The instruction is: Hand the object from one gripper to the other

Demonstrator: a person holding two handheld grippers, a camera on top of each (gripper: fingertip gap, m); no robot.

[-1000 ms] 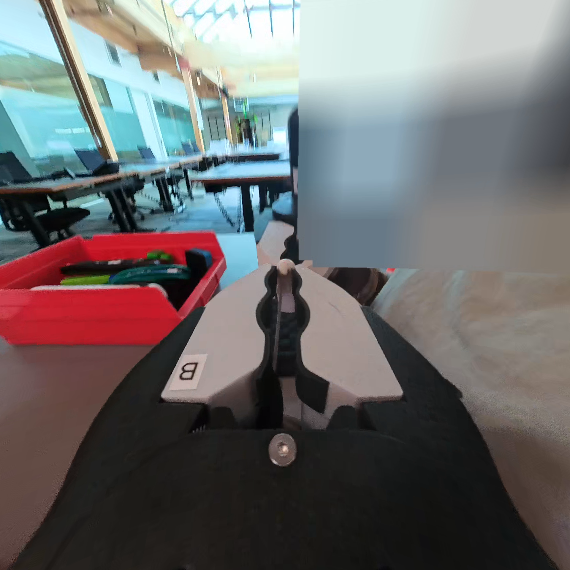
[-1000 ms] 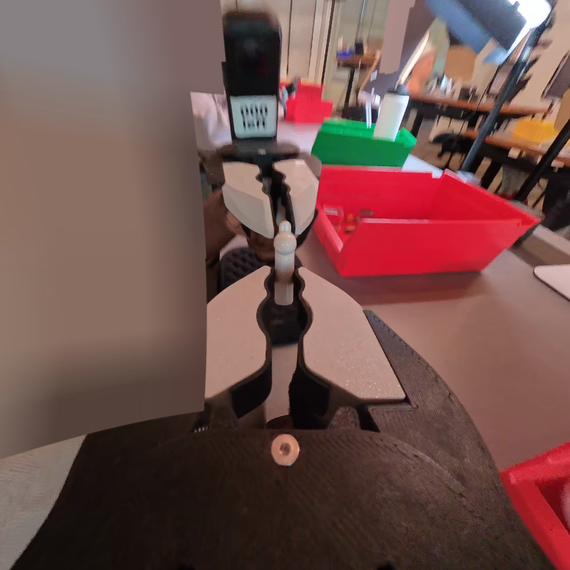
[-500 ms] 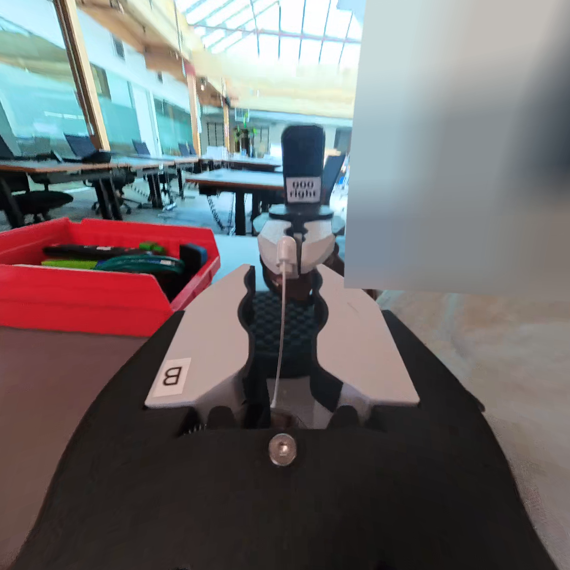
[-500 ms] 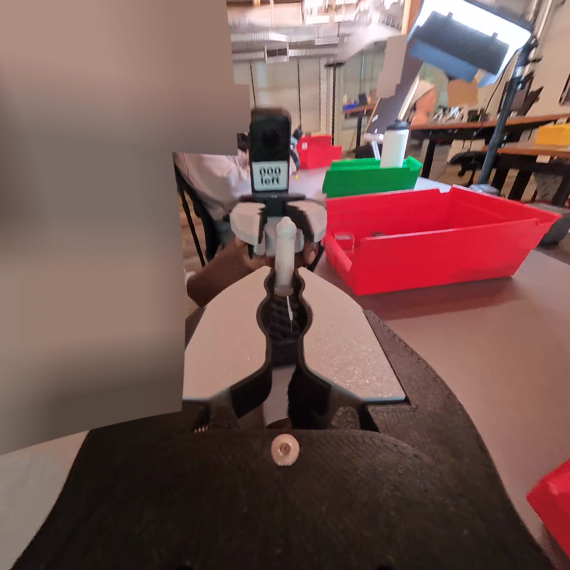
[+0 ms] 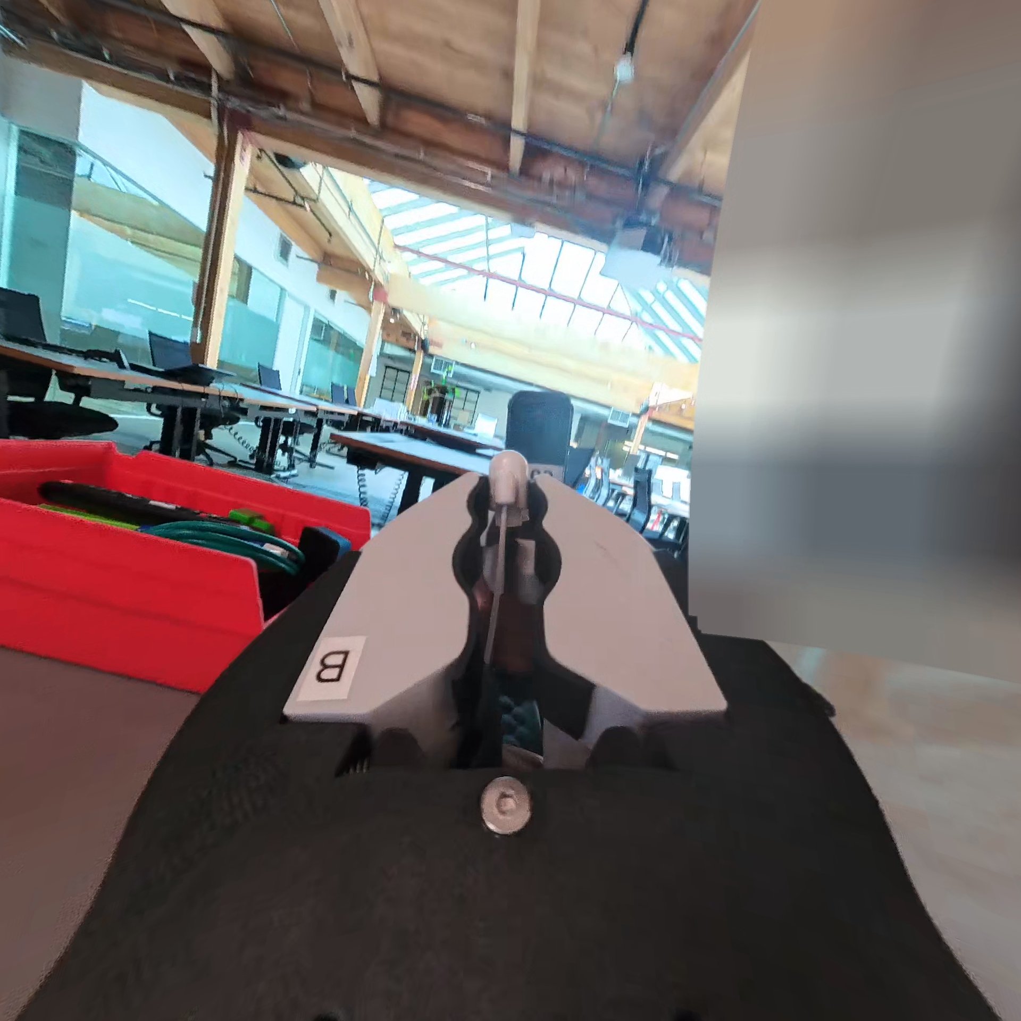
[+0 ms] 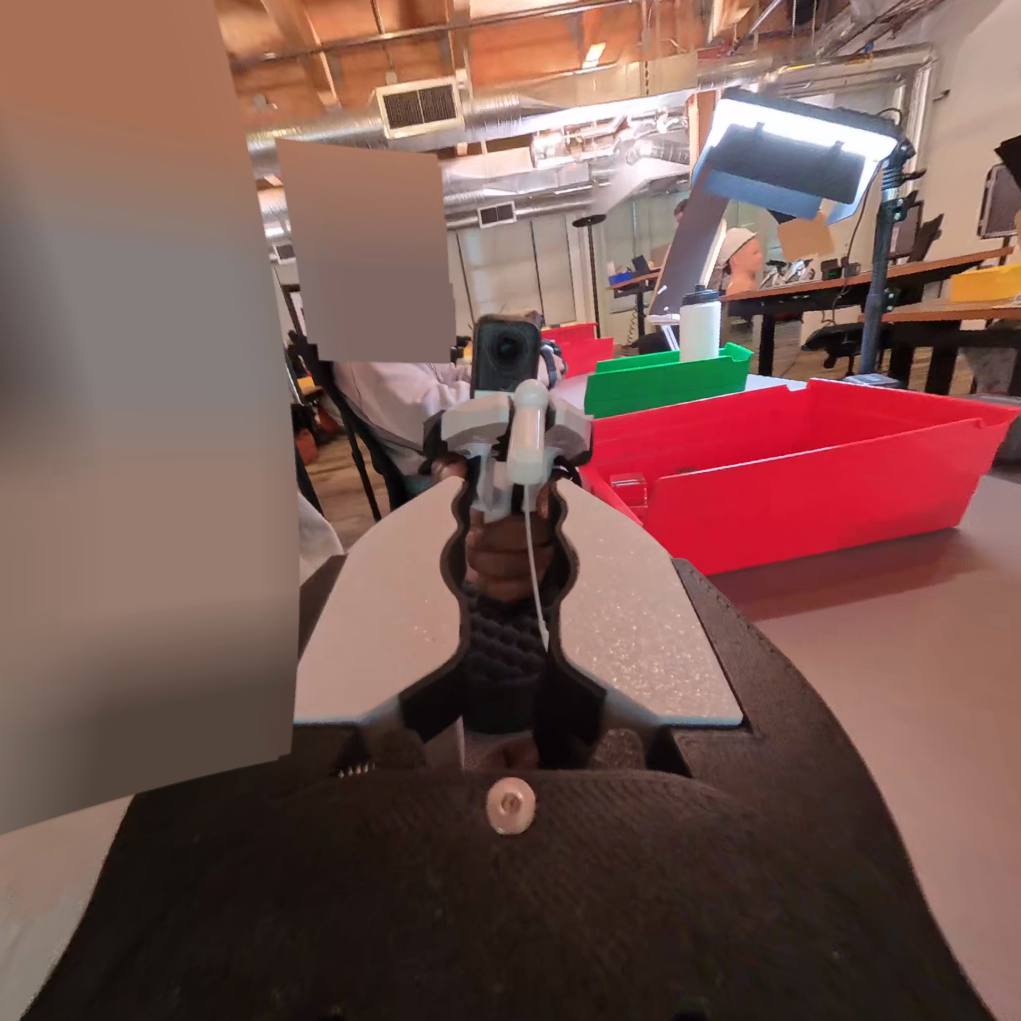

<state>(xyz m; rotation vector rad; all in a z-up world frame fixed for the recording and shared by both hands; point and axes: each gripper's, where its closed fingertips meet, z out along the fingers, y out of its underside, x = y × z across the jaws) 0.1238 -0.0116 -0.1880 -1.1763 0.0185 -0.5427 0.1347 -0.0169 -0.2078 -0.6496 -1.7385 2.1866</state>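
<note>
Left gripper (image 5: 505, 497) pinches the small white object (image 5: 507, 478) at its fingertips, thin cord trailing back between the fingers. Right gripper (image 6: 511, 497) stands apart, parted and empty, facing it. Handover looks essentially done; only separating remains. Red bin (image 6: 829, 486) sits on the surface (image 6: 884, 635) beside.

My left gripper's grey fingers (image 5: 381, 596) hide most of the far gripper with its black camera block (image 5: 540, 428). The thin white cord (image 6: 535, 574) vanishes behind my right finger. The red plastic bin (image 5: 110, 596) runs off the left edge.
</note>
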